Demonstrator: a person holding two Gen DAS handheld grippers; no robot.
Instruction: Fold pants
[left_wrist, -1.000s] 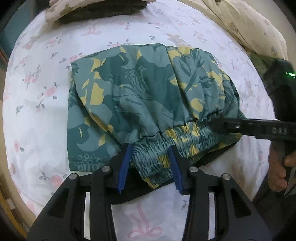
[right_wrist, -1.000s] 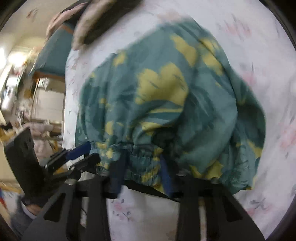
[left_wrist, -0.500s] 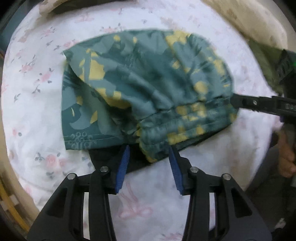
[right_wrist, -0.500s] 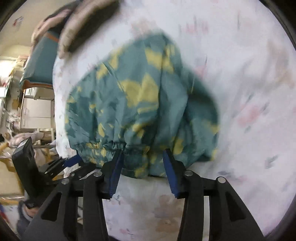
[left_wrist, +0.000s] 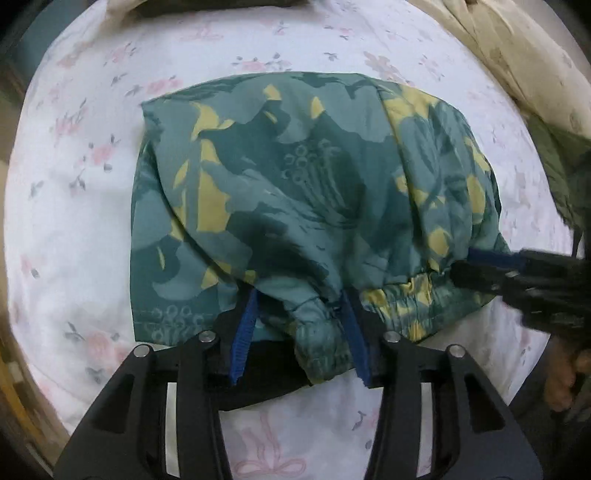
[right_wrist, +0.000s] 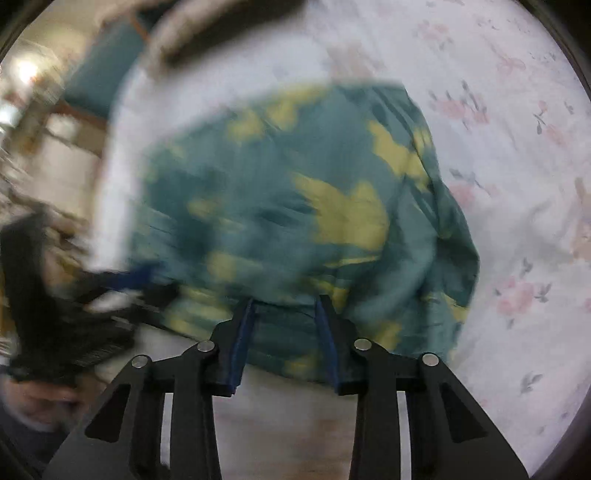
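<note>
Left wrist view: pants folded on bedsheet, near waistband bunched between opening left gripper, loosely held at best; right gripper closing over near right hem, contact blurred, unclear; likely slipping, upsetting fold.

The right wrist view is smeared by motion blur, worst at 9 o'clock, where the left gripper and the hand holding it are reduced to dark streaks. The print on the pants cannot be read there. In the left wrist view, the right gripper is cut off at 3 o'clock, and its body is blurred.
</note>
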